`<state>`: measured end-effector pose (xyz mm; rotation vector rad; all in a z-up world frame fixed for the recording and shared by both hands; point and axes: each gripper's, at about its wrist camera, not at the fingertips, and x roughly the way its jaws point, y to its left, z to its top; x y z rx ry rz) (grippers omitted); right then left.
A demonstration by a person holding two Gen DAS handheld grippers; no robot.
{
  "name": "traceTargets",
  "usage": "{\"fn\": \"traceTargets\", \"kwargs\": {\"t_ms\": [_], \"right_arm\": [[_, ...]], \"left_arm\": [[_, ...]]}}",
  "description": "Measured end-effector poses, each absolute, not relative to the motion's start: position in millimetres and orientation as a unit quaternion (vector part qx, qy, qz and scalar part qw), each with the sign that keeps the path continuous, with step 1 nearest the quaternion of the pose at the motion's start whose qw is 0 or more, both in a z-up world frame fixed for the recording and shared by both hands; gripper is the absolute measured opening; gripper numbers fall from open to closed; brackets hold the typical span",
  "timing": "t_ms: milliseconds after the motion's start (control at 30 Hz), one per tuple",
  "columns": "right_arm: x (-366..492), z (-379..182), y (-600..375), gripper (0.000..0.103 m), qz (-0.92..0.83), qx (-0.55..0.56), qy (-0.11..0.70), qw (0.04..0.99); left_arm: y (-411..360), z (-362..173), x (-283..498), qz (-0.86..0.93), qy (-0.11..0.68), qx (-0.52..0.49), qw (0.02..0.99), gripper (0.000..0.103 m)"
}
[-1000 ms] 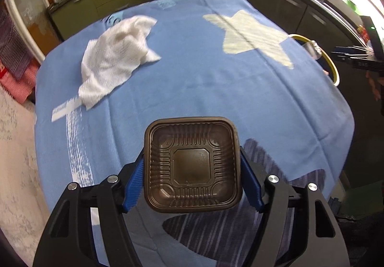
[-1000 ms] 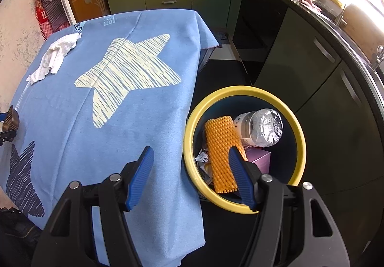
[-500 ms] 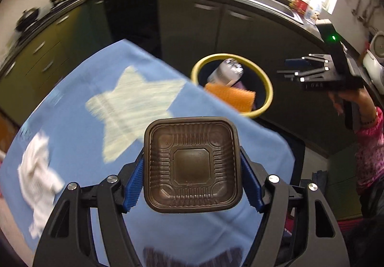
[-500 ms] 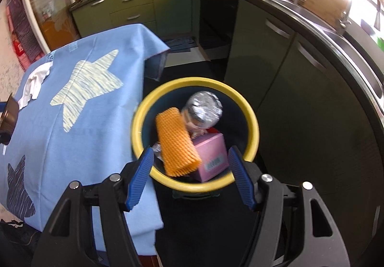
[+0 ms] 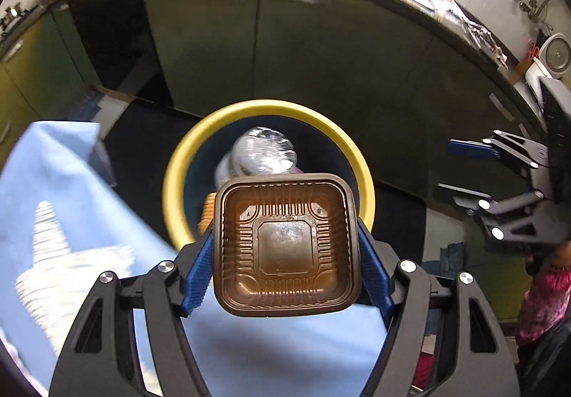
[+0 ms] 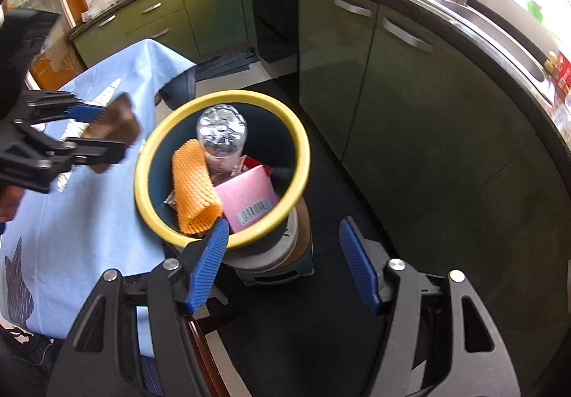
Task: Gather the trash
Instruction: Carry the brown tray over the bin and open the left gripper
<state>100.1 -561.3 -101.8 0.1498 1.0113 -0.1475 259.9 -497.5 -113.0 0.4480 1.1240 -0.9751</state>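
Note:
My left gripper (image 5: 285, 247) is shut on a brown square plastic tray (image 5: 285, 243), held in the air just short of the yellow-rimmed trash bin (image 5: 178, 176). In the right wrist view the tray (image 6: 117, 126) shows blurred at the left, beside the bin's rim (image 6: 303, 154). The bin holds a clear plastic bottle (image 6: 221, 133), an orange foam net (image 6: 192, 183) and a pink box (image 6: 249, 197). My right gripper (image 6: 283, 261) is open and empty, above the floor just right of the bin; it also shows in the left wrist view (image 5: 474, 168).
The table with the blue star cloth (image 6: 71, 204) stands left of the bin. Dark green kitchen cabinets (image 6: 392, 83) curve around the back and right. The bin sits on a stool (image 6: 278, 265) over dark floor.
My left gripper has swung with the tray from over the table to the bin. The right gripper has moved right, past the bin's near side.

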Motion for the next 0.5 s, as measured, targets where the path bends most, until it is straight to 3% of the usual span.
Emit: {"fn": "traceTargets", "kwargs": {"t_ms": [67,133,200,500], "right_arm": [[100.5,-103.2,-564.4,0.062,-0.073,0.074,0.484,0.869],[101.6,-103.5,-567.0,0.062,-0.074,0.076,0.484,0.869],[100.7,-103.1,-566.1,0.062,-0.071,0.076,0.483,0.869],[103.2,-100.3,-557.3,0.062,-0.067,0.071,0.484,0.87]], "left_arm": [[-511.0,-127.0,264.2,-0.438,0.515,0.203,0.708,0.072],[-521.0,-134.4,269.3,-0.435,0.517,0.205,0.708,0.081],[-517.9,-132.8,272.1,-0.426,0.516,0.206,0.714,0.082],[-416.7,-65.1,251.9,-0.419,0.463,0.132,0.77,0.092]]}}
